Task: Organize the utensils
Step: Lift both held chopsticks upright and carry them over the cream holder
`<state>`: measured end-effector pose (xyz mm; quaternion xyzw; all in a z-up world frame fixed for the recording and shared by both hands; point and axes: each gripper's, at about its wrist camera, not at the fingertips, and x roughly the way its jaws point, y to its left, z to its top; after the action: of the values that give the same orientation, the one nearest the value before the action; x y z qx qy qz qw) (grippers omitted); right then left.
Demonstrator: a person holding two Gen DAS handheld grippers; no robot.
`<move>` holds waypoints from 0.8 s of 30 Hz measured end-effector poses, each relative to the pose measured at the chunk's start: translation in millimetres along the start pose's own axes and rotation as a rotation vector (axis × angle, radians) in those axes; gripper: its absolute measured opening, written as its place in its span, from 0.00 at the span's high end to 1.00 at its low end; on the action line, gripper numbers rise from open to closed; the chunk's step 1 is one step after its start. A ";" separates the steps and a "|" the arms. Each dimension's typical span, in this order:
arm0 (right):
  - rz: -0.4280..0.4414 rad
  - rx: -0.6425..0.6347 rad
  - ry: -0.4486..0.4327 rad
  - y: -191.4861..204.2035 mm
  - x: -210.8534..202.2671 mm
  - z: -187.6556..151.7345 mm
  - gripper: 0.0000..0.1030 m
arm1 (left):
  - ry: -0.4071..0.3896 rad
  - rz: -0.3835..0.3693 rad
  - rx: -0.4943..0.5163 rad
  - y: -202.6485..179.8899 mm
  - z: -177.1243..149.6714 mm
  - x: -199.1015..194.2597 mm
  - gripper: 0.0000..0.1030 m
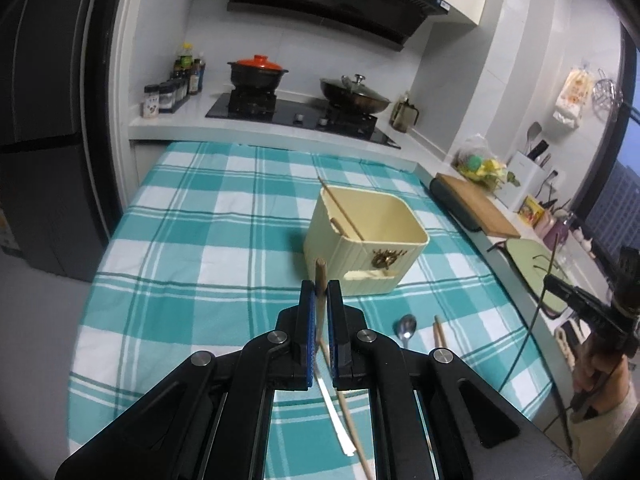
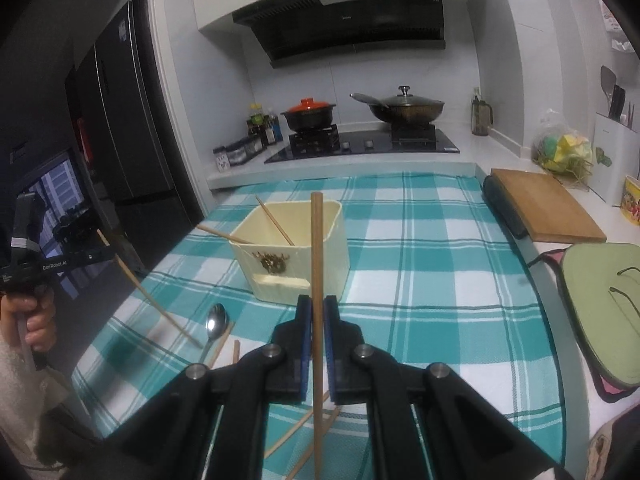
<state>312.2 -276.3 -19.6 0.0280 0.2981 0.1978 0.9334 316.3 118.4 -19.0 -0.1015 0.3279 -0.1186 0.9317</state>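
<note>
Above the checked table [image 1: 192,240], each gripper, left [image 1: 321,286] and right [image 2: 316,304], clenches one chopstick [image 2: 317,248] near a cream bin [image 1: 384,252].

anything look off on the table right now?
Mostly unfinished sorting. The cream bin holds two chopsticks leaning askew, one poking out over its rim. A spoon and loose chopsticks lie scattered on the checked cloth. Each hand-held gripper, left and right, is shut on one chopstick. No spills or damage.
</note>
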 end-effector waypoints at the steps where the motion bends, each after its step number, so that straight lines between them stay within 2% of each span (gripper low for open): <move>1: 0.001 0.001 -0.014 1.8 -2.4 1.6 0.94 | -0.009 -0.009 0.004 -3.4 3.8 -2.8 0.96; 6: 0.006 -0.014 -0.058 12.3 -3.9 15.9 0.94 | -0.064 -0.053 0.043 -22.2 29.5 -21.0 0.96; 15: 0.040 -0.014 -0.128 24.0 9.8 69.2 0.94 | -0.140 -0.114 0.063 -48.5 89.2 -41.6 0.96; 21: 0.068 -0.054 -0.163 37.5 36.1 116.8 0.94 | -0.186 -0.103 0.098 -70.8 134.8 -25.8 0.96; 24: 0.075 -0.072 -0.193 42.5 55.2 141.0 0.94 | -0.200 -0.066 0.125 -80.3 150.2 -4.3 0.96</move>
<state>418.4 -206.6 73.3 0.0243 0.1985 0.2397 0.9500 396.0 60.0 119.8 -0.0655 0.2216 -0.1584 0.9599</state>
